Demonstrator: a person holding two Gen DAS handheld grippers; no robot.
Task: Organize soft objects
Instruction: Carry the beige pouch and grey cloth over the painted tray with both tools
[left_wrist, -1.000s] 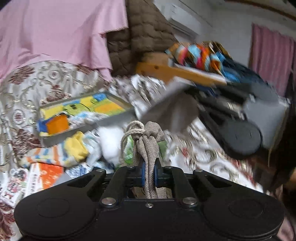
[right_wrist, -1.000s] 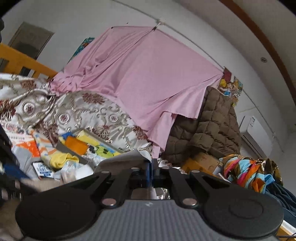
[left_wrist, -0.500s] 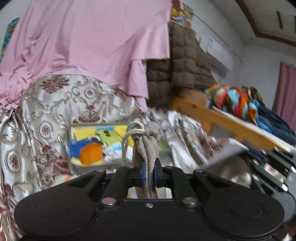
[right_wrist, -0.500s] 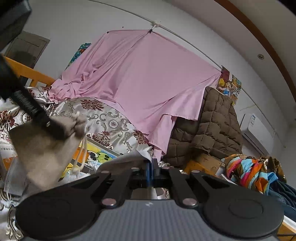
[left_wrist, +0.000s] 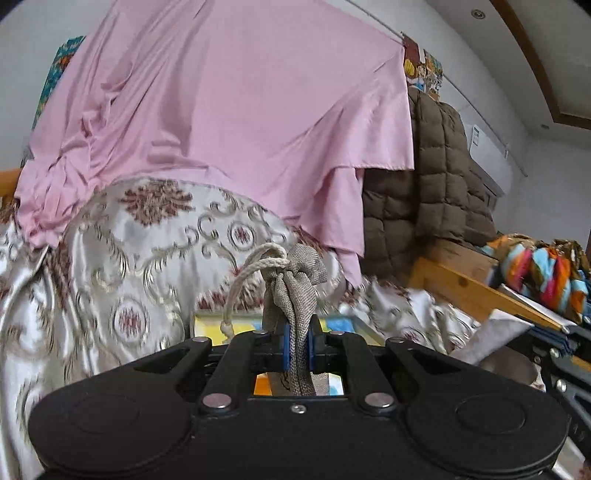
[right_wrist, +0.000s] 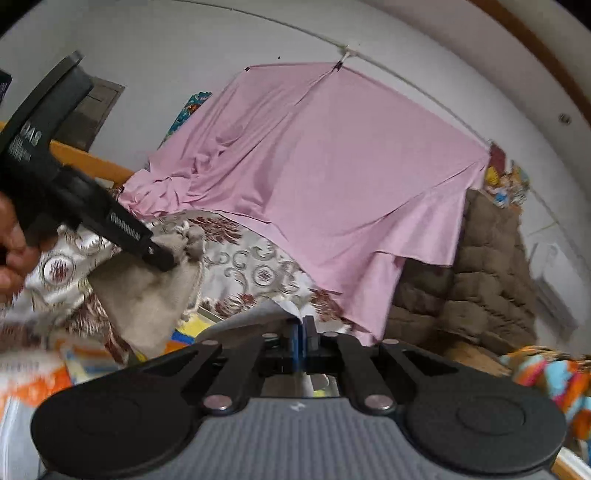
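My left gripper (left_wrist: 298, 341) is shut on the gathered neck of a beige drawstring pouch (left_wrist: 295, 295), its cord looping out to the left. In the right wrist view the left gripper (right_wrist: 162, 258) holds that pouch (right_wrist: 147, 299) hanging in the air at the left, above the bed. My right gripper (right_wrist: 303, 334) is shut on the edge of a grey-white cloth (right_wrist: 255, 319) that drapes off to its left. The same cloth (left_wrist: 495, 336) shows at the right of the left wrist view.
A bed with a floral satin cover (left_wrist: 147, 236) lies ahead, a pink sheet (left_wrist: 229, 110) draped behind it. A colourful box (left_wrist: 240, 326) and printed items (right_wrist: 33, 373) lie on the bed. A brown quilt (left_wrist: 432, 184), wooden rail (left_wrist: 469, 291) and striped fabric (left_wrist: 543, 273) stand at the right.
Both grippers have risen and tilted upward. The left gripper has lifted the pouch up and to the left, off the clutter. The right gripper still holds the cloth.
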